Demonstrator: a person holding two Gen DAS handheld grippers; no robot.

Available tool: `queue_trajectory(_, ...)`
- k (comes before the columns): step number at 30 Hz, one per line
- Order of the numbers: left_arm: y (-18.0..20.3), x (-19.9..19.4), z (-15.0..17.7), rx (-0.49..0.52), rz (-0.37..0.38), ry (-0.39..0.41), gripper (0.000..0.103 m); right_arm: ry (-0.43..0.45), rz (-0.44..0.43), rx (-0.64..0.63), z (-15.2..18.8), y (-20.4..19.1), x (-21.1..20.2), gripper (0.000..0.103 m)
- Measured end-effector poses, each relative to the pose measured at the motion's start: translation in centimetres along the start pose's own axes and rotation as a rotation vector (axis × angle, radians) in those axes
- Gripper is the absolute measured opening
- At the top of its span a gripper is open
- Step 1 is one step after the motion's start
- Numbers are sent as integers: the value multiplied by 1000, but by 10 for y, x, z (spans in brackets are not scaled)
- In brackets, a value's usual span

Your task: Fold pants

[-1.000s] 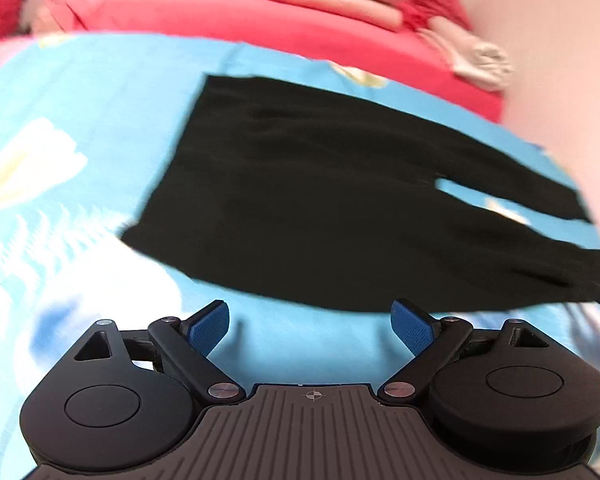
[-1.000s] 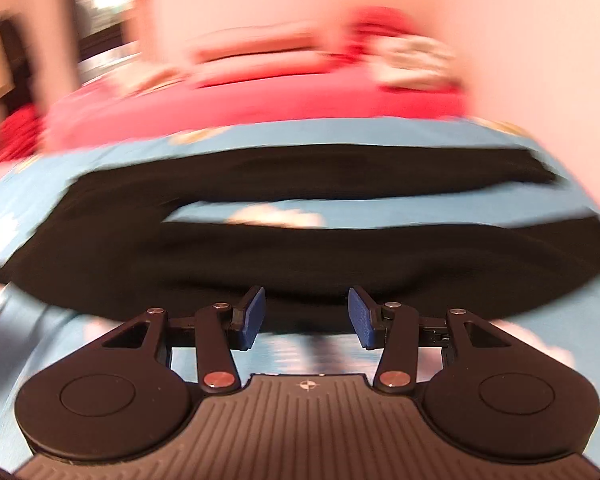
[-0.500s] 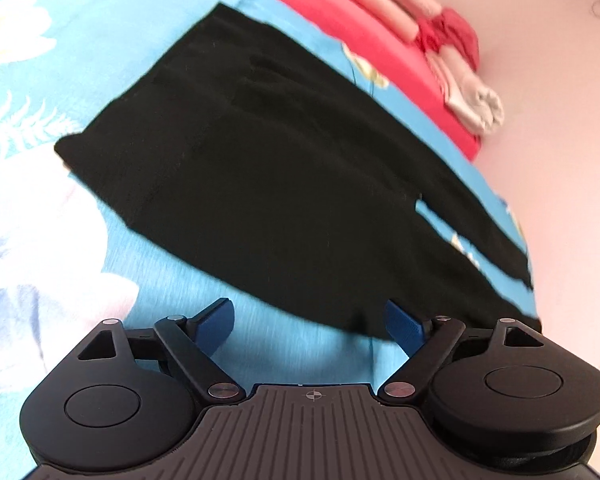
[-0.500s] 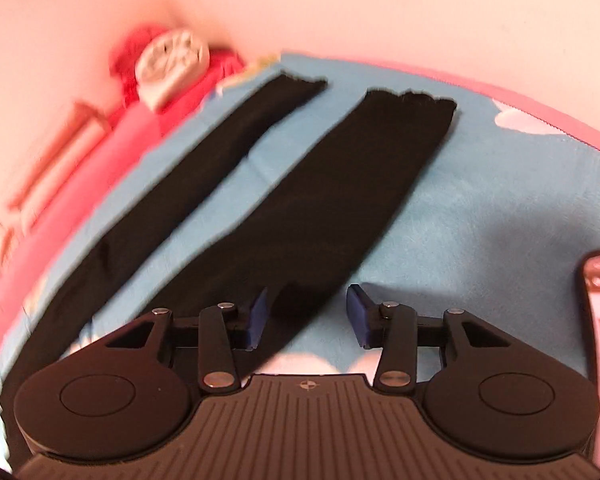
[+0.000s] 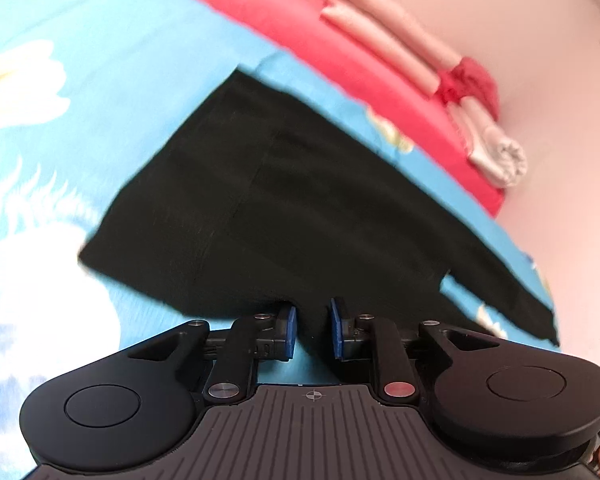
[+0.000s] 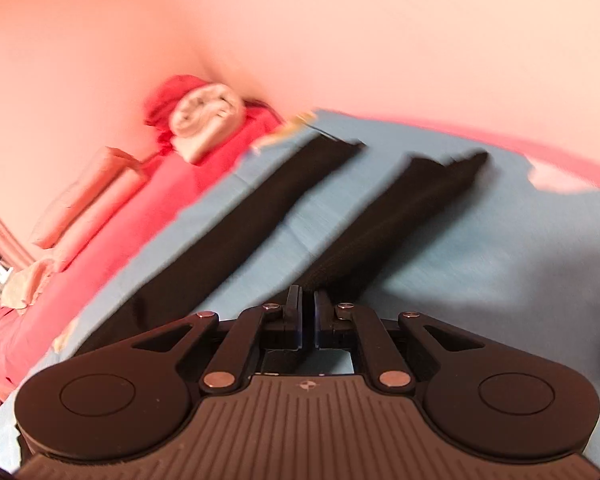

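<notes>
Across a blue floral bedsheet (image 5: 100, 80), black pants (image 5: 320, 200) spread flat and unfolded, plain dark fabric, waist end toward 10 o'clock in the left wrist view, both legs running off toward 4 o'clock with a strip of sheet showing between them. Seen from the right wrist, legs side by side and apart, reaching toward 1 o'clock. Left gripper (image 5: 312, 330) narrowed to a slim gap at the near edge of the pants, pads not meeting, fabric edge lying between. Right gripper (image 6: 308, 312) just closed, pinched onto the near leg. Beyond, at 1 o'clock, red bedding (image 5: 340, 60) with folded pink cloths (image 5: 392, 40) and a rolled white towel (image 5: 504, 156) against a pale wall (image 6: 340, 40).
</notes>
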State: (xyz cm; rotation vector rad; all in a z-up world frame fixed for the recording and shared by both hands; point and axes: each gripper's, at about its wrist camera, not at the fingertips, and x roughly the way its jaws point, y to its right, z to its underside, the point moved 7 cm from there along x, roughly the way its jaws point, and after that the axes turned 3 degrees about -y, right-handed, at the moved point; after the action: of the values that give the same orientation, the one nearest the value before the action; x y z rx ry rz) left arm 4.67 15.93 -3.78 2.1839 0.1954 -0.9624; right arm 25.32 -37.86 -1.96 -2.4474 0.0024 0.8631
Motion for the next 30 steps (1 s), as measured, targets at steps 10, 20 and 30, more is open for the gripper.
queue_trajectory(10,48,28,-96,107,-2,78,85,-15,-79,-54,-71,-71,67,7)
queue_trajectory(20,35,141,-156,133,-115,-73,98,-151,-50,64,-90,-78,197,48)
queue_trajectory(30,9,46,-161,128,-88,138,103,118,81,296,-127,9,94,75)
